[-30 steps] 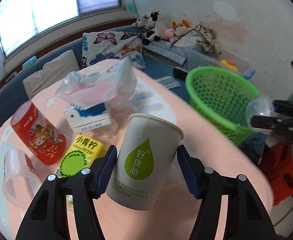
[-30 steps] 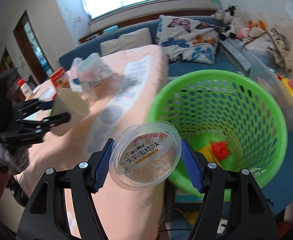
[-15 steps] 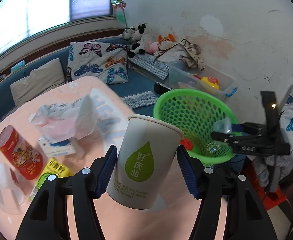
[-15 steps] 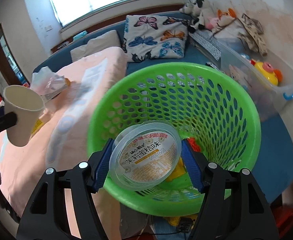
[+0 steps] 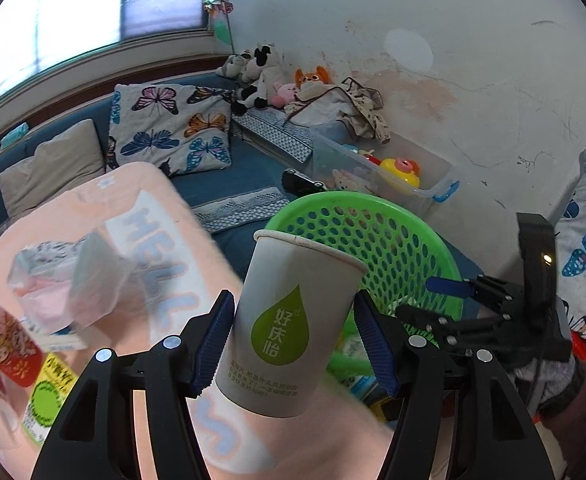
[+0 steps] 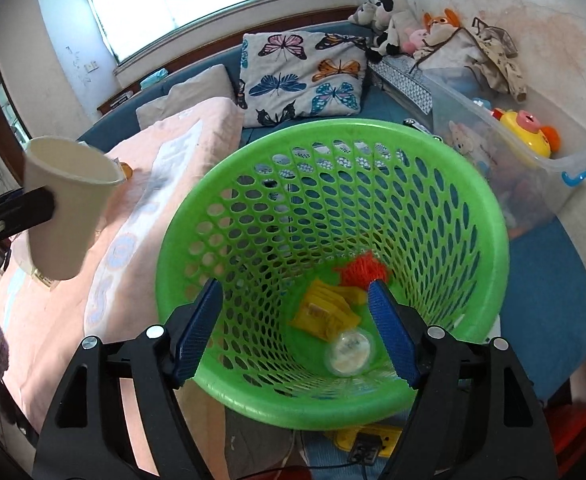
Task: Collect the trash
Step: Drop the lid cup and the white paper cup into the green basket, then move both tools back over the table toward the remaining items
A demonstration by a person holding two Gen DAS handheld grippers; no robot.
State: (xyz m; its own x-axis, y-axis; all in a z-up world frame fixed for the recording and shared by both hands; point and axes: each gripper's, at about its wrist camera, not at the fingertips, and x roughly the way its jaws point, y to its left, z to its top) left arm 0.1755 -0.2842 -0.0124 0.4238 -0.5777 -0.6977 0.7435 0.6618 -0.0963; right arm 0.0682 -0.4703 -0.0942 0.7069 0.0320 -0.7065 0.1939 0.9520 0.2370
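A lived-in room: blue sofa (image 5: 233, 164) under the window, butterfly cushion (image 5: 169, 128), stuffed toys (image 5: 257, 76) in the corner, a clear bin (image 6: 533, 152) of toys by the stained wall. A table (image 5: 141, 208) under a pink cloth juts toward the sofa, and the green basket (image 6: 489, 216) stands just off its near edge.

The left tongs (image 5: 293, 344) are clamped on a paper cup (image 5: 289, 320), upright and slightly tilted, held in the air above the table edge with the basket behind it. On the table's left side lie a crumpled plastic bag (image 5: 69, 280), a red can (image 5: 1, 340) and a yellow-green carton (image 5: 49, 396).

The right tongs (image 6: 293, 328) hang over the basket mouth, blue pads spread apart with nothing between them. Down on the basket floor sit a round plastic tub (image 6: 349, 352), a yellow wrapper (image 6: 325, 312) touching it, and an orange-red scrap (image 6: 363, 268) just beyond.
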